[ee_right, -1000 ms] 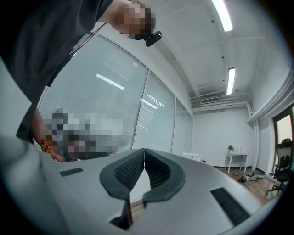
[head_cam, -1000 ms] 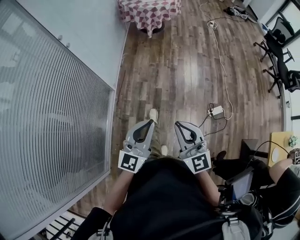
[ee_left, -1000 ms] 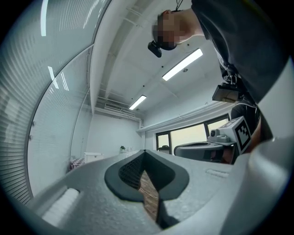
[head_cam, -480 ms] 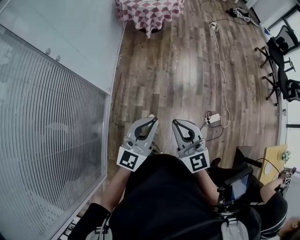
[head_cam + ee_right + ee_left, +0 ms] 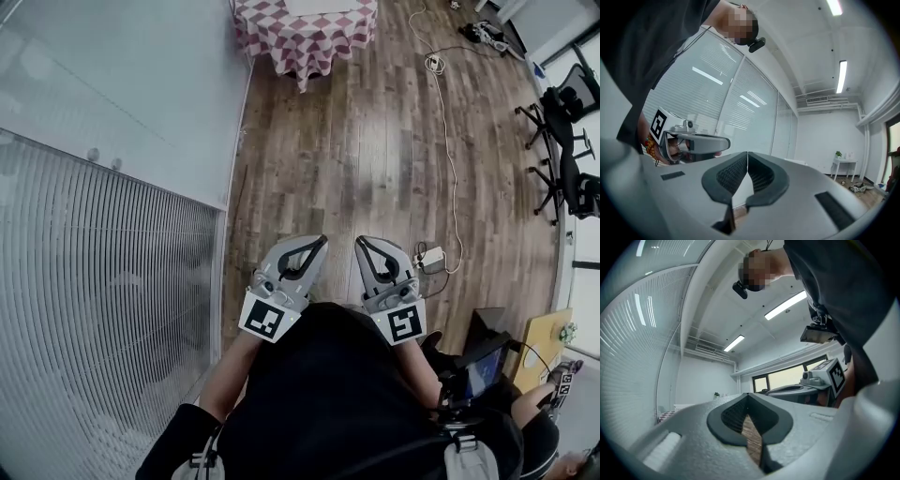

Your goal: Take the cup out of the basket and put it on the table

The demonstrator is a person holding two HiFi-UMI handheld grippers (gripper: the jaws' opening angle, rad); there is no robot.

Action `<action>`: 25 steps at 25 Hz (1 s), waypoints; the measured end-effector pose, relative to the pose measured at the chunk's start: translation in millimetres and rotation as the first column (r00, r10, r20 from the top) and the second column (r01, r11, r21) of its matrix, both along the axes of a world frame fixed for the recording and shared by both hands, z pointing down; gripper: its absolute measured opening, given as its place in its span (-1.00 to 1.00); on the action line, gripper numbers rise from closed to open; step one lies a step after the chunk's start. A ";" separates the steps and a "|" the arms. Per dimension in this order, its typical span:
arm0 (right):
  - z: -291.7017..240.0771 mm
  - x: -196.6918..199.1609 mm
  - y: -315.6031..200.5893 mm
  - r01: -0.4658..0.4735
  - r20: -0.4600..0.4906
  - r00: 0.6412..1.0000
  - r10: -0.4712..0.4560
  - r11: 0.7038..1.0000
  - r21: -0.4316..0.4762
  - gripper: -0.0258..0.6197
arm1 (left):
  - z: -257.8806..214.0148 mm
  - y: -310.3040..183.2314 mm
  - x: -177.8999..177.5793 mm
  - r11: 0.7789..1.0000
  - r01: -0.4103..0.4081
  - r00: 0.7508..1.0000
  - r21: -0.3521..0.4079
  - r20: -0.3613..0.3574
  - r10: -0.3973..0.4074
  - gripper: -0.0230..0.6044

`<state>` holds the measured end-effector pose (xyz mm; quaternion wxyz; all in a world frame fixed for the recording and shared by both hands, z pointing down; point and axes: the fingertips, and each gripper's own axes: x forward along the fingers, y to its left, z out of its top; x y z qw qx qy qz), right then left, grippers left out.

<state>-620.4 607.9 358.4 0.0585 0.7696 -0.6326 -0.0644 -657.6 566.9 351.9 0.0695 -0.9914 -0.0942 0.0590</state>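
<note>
The person wears a black short-sleeved top (image 5: 328,394) of plain dark cloth. Just ahead of that top are two matching hand tools, the pale grey moulded left gripper (image 5: 315,246) and the right gripper (image 5: 364,246). Each has curved jaws lined with black ribbed pads (image 5: 729,176). Against the top's front edge, each tool carries a white cube printed with black square markers (image 5: 265,319). Beside the top, the left wrist seems to wear a string of orange beads (image 5: 650,143).

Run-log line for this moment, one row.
left gripper: shut, empty | right gripper: shut, empty | cup, basket: not in view
</note>
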 end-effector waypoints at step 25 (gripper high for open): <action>0.0 193.5 -139.6 0.040 -0.016 0.999 -0.040 0.999 0.025 -0.88 | 2.1 -139.2 173.1 0.996 0.090 0.995 -0.006 0.033 -0.090 -0.91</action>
